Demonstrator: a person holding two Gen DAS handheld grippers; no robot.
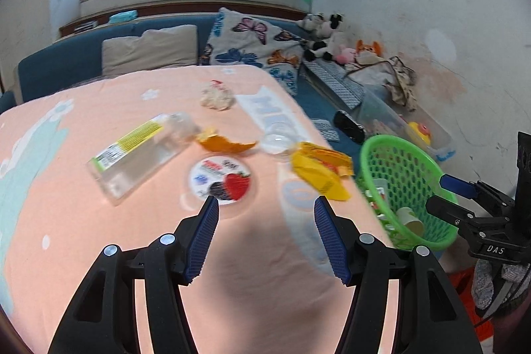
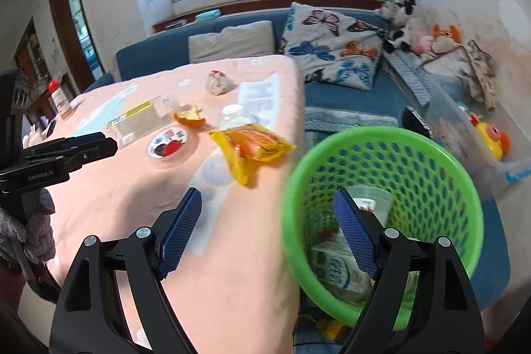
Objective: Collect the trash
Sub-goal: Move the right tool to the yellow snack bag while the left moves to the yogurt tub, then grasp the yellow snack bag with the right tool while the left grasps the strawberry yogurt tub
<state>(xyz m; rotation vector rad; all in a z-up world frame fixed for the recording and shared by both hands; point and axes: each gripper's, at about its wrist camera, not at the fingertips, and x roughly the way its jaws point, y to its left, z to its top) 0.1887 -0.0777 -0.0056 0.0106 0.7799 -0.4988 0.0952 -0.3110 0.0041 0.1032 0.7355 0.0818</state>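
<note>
Trash lies on a table under a pink cloth (image 1: 99, 221): a yellow wrapper (image 1: 320, 168) (image 2: 249, 148), a round yogurt lid (image 1: 221, 179) (image 2: 167, 145), an orange peel (image 1: 225, 142) (image 2: 189, 118), a clear plastic package (image 1: 132, 155), a clear cup (image 1: 277, 141) and a crumpled tissue (image 1: 217, 97) (image 2: 217, 83). A green basket (image 1: 406, 188) (image 2: 385, 221) with trash inside stands at the table's right edge. My left gripper (image 1: 265, 204) is open and empty, just short of the lid. My right gripper (image 2: 267, 198) is open and empty over the basket's left rim.
A blue sofa (image 2: 332, 95) with pillows (image 1: 252, 48) and plush toys (image 1: 325, 38) lies behind the table. A clear storage bin (image 2: 471, 128) with a yellow toy stands right of the basket. A red-capped bottle (image 2: 59, 98) stands at far left.
</note>
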